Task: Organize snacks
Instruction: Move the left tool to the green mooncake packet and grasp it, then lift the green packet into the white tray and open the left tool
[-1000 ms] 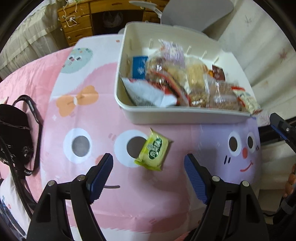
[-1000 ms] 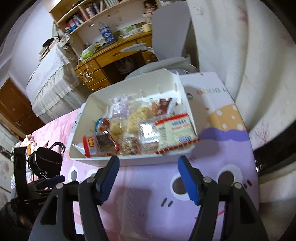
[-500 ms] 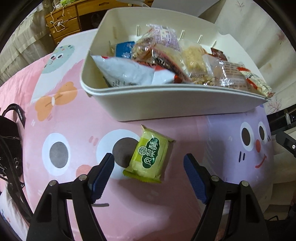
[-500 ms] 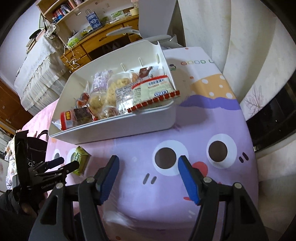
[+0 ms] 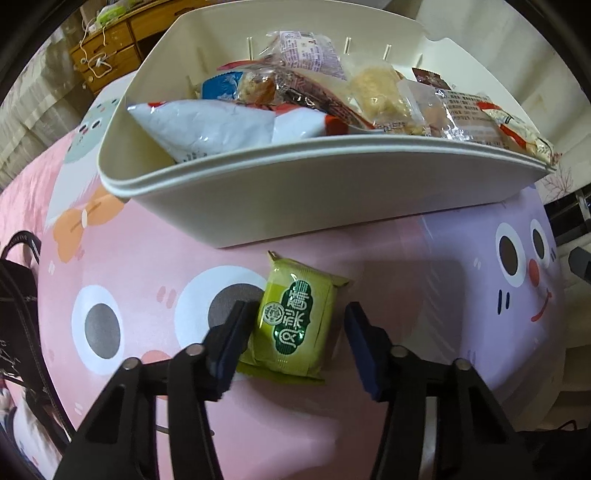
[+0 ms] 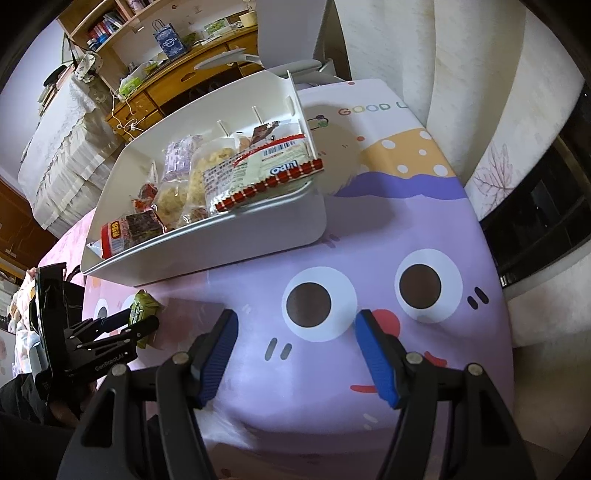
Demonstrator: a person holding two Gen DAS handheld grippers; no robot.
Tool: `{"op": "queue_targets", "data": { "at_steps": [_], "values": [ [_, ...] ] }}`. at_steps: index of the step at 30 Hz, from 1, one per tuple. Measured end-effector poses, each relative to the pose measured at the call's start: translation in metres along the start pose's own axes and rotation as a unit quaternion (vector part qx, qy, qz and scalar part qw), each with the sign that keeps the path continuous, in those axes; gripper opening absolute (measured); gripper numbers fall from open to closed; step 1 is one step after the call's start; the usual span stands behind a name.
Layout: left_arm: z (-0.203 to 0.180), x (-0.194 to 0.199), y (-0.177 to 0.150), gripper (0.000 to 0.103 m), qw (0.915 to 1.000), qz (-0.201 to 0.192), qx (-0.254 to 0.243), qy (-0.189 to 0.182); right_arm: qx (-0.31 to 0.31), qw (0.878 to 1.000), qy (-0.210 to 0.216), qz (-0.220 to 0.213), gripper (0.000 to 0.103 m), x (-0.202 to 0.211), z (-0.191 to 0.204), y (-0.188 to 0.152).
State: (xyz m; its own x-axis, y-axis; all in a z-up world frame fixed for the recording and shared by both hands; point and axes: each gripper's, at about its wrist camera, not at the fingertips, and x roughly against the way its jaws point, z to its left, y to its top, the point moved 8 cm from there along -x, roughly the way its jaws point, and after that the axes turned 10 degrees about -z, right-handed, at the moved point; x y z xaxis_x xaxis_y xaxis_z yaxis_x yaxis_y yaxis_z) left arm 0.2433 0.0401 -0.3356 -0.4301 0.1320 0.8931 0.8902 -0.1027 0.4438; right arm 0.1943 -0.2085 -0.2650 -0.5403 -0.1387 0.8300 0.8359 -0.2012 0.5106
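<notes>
A green snack packet lies on the pink cartoon tablecloth just in front of a white bin full of wrapped snacks. My left gripper is open with its jaws on either side of the packet, the left jaw close to it, not clamped. From the right wrist view the same packet shows between the left gripper's fingers, below the bin. My right gripper is open and empty over the purple part of the cloth.
A black handbag lies at the left edge of the table. A grey chair and a wooden desk stand behind the bin. A curtain and dark window ledge are on the right.
My left gripper has moved forward and down so its jaws now straddle the green packet, and the jaws have narrowed. My right gripper has drawn back and lower over the purple cloth.
</notes>
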Motion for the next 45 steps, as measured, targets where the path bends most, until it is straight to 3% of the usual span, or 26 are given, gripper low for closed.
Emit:
{"op": "queue_targets", "data": {
  "at_steps": [3, 11, 22, 32, 41, 45],
  "values": [
    [0.000, -0.001, 0.001, 0.036, 1.0000, 0.000, 0.000, 0.006, -0.001, 1.000, 0.001, 0.001, 0.067, -0.001, 0.000, 0.000],
    [0.002, 0.003, -0.001, 0.035, 0.9999, 0.008, 0.012, 0.005, 0.004, 1.000, 0.006, 0.005, 0.067, -0.004, 0.003, -0.002],
    [0.005, 0.054, 0.005, 0.035, 0.9996, -0.002, 0.026, -0.009, 0.002, 1.000, 0.002, 0.012, 0.067, -0.009, 0.002, -0.002],
    [0.005, 0.120, 0.071, 0.035, 0.9975, -0.067, 0.017, -0.014, -0.013, 1.000, 0.006, 0.026, 0.067, -0.026, 0.001, -0.017],
    [0.005, 0.129, 0.146, 0.035, 0.9939, -0.109, -0.004, -0.011, -0.034, 0.999, 0.015, 0.018, 0.067, -0.016, 0.006, -0.026],
    [0.004, 0.125, 0.165, 0.035, 0.9936, -0.112, 0.000, -0.011, -0.044, 0.999, 0.018, 0.016, 0.070, -0.005, 0.007, -0.034]
  ]
}}
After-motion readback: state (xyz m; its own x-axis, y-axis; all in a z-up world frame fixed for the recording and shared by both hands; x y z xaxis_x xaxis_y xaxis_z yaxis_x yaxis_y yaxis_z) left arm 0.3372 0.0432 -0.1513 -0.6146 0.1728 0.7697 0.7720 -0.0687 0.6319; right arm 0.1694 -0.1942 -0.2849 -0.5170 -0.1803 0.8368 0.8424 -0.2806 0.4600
